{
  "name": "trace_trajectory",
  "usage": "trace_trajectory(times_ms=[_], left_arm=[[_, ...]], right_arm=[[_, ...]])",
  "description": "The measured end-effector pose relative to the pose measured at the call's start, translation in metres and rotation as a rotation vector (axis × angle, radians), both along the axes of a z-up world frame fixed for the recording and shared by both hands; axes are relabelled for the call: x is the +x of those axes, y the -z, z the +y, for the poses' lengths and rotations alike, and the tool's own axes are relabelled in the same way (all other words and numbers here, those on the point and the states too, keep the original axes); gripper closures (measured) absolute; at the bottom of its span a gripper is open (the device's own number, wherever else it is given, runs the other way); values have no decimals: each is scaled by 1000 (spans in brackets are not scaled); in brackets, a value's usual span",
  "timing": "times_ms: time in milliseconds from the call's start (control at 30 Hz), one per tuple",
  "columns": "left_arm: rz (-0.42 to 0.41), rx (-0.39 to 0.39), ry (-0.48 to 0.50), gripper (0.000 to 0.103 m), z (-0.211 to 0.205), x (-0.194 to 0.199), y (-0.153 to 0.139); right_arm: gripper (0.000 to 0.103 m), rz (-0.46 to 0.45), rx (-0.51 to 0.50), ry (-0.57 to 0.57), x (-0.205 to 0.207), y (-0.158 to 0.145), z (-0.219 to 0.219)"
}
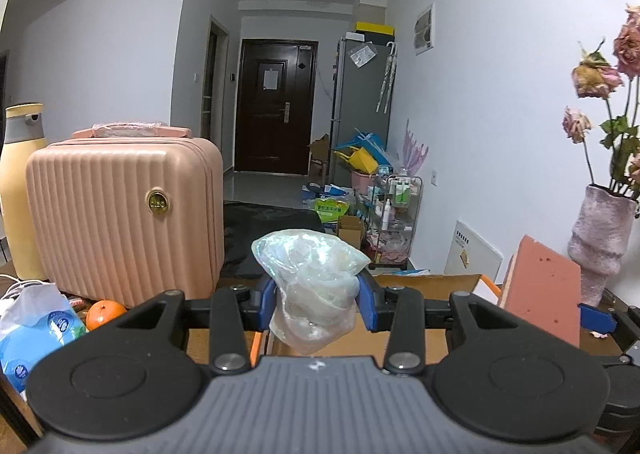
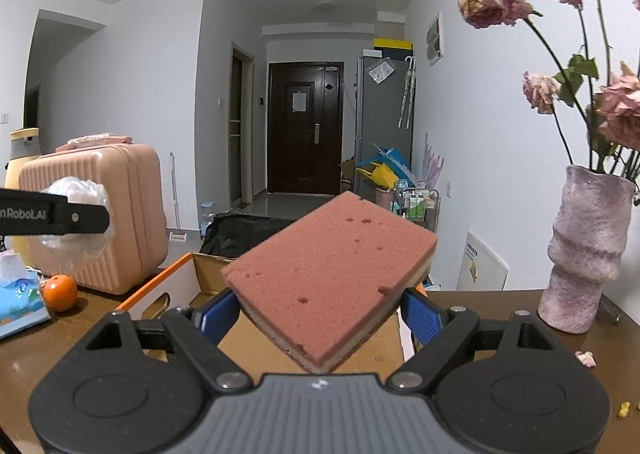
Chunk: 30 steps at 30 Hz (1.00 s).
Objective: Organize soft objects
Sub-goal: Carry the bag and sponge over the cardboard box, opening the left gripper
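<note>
Two soft things are up in the air above the open box [image 2: 176, 286], likely to be dropped in. On the left, the left gripper [image 1: 318, 300] pinches a crumpled plastic bag [image 1: 312, 278]. On the right, the right gripper [image 2: 320, 314] squeezes a pink sponge [image 2: 332, 270] by its sides.

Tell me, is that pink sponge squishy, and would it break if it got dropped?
Probably squishy: the pink sponge has a holey, foamy face, and the right gripper pinches it between its blue fingers. It looks light, since it stays up held only at its near end. It likely wouldn't break; below it is an open cardboard box.
</note>
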<state>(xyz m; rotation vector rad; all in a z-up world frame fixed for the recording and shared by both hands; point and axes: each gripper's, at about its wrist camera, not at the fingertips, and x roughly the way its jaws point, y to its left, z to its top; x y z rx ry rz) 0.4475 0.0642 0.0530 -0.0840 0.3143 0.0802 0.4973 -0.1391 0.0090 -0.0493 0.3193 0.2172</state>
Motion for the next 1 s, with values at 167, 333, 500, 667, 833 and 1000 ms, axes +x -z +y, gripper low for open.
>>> trace_trajectory(times_ms=[167,333,500,667,833,1000], left_arm=[[10,6,-4,62,3,21,1],[35,24,1,62,0,44,7],[75,54,4,62,-4,67,17],[125,65,12,62,-6,85,28],[176,82,12,62,-8,98,41],[217,92,20,49,-9,106,51]], right_arm=[[16,19,-21,-9,19,1,8],[16,52,-46,-19,37,4,15],[16,82,-65,-26,51,10,19],[16,112,-83,-17,62,18,21],[16,142,-89,-6,69,27,22],[12,145,-81,-7,69,29,22]])
